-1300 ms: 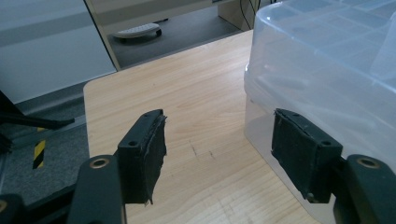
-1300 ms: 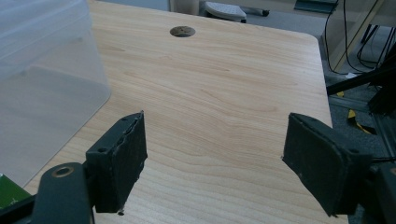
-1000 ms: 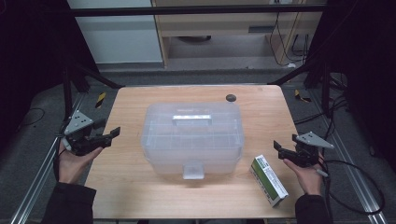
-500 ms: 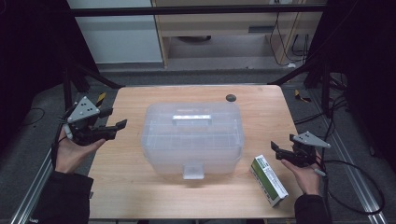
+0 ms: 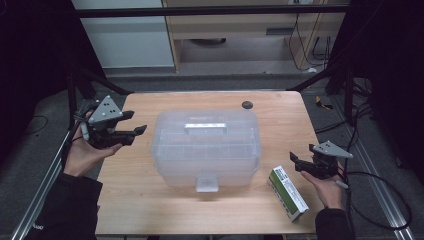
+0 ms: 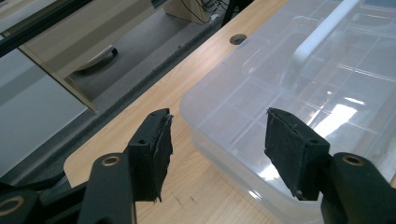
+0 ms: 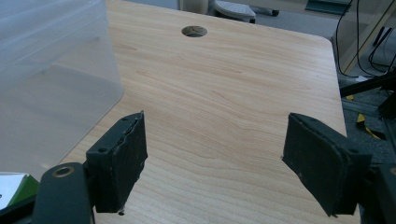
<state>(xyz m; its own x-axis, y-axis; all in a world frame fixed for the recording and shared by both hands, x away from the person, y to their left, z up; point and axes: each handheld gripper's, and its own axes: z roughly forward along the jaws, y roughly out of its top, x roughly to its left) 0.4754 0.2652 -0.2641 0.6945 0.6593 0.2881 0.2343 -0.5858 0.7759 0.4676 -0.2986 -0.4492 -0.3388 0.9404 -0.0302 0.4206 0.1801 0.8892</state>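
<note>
High view: the light wooden table [image 5: 150,210] carries a big translucent plastic storage box [image 5: 207,145] with its white handle on a closed lid, lying between the two tongs. The left gripper [image 5: 134,131], raised just beside the box's corner, has been narrowing its empty jaws. The right gripper [image 5: 296,164] stands open and empty, the green-and-white carton [image 5: 287,193] just beside it. Nothing is grasped yet; I judge the work barely begun

Clear box [image 5: 207,145], green-white carton [image 5: 288,192] (black claws)
</note>
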